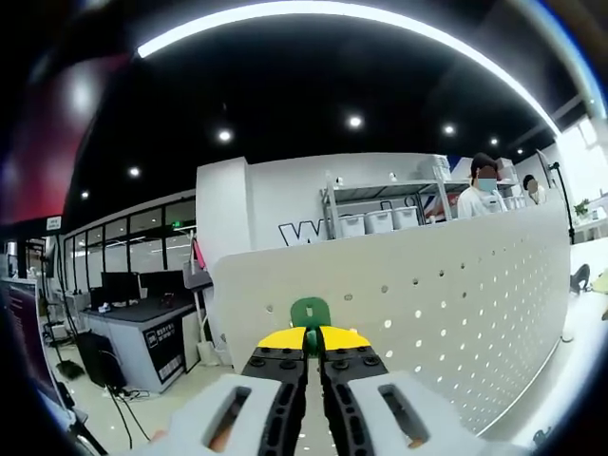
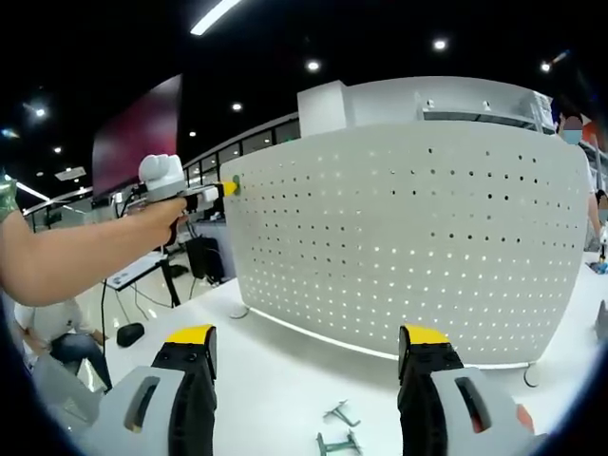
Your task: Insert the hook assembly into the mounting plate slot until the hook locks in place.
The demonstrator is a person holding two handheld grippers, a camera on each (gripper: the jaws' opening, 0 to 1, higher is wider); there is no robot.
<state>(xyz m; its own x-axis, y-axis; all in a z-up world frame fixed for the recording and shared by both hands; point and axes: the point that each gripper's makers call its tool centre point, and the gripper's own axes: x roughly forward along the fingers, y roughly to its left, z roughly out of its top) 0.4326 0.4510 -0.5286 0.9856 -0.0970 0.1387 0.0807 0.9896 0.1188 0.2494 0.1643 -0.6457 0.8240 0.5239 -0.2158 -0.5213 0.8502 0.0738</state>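
Both views are bright and evenly lit from above: small round ceiling spotlights (image 1: 354, 122) and a long white strip lamp (image 1: 342, 17) glow against a dark ceiling, the strip bending into an arc (fisheye curvature, strongest toward the edges). The white perforated metal panel (image 2: 408, 228) bulges outward in the right gripper view, light shining through its holes. The glossy white counter (image 2: 275, 375) carries soft, faint shadows and a bright reflected streak along the panel's base. Focus is sharp centrally, softer at the margins.
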